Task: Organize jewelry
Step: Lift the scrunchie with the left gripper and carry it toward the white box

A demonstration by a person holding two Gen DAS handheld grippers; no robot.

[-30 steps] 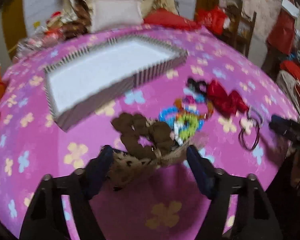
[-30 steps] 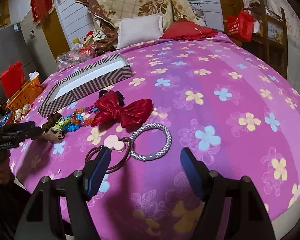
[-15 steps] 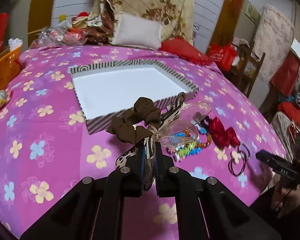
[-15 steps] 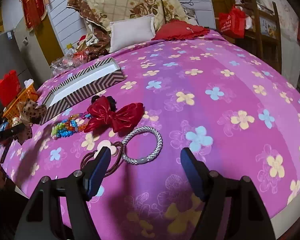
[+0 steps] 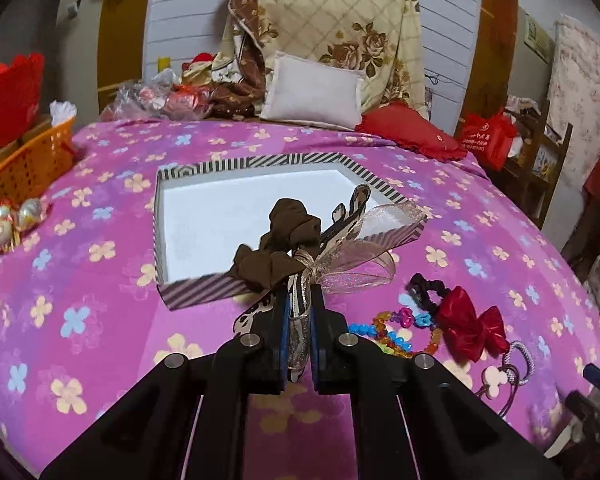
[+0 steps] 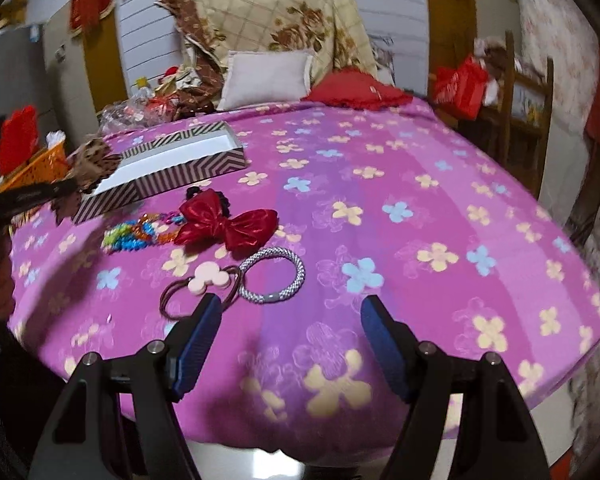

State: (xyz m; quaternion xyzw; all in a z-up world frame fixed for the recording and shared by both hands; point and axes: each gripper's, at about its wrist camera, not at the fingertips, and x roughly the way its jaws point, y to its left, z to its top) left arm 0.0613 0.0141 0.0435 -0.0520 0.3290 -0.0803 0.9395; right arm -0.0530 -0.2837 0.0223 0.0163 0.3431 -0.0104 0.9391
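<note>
My left gripper (image 5: 299, 300) is shut on the ribbon tail of a brown scrunchie bow (image 5: 284, 248), held up in the air in front of the striped box (image 5: 188, 294), whose white inside is bare. In the right wrist view the same bow (image 6: 94, 162) hangs at the box's (image 6: 180, 172) left end. On the purple cloth lie a red bow (image 6: 226, 222), a string of coloured beads (image 6: 140, 234), a pink mouse-shaped hair tie (image 6: 208, 276) and a silver bracelet (image 6: 272, 280). My right gripper (image 6: 290, 314) stands open just in front of the bracelet, holding nothing.
The round table's flowered purple cloth (image 6: 420, 220) drops off at its front edge. An orange basket (image 5: 24, 160) and pearl ornaments (image 5: 16, 220) stand at the left. Cushions (image 5: 312, 94) and a red pillow (image 5: 412, 132) sit behind; a wooden chair (image 6: 528, 112) with red bags is at the right.
My left gripper shut on the brown bow's ribbon and lifted it off the cloth toward the box. The right gripper drifted slightly, still open over the hair ties.
</note>
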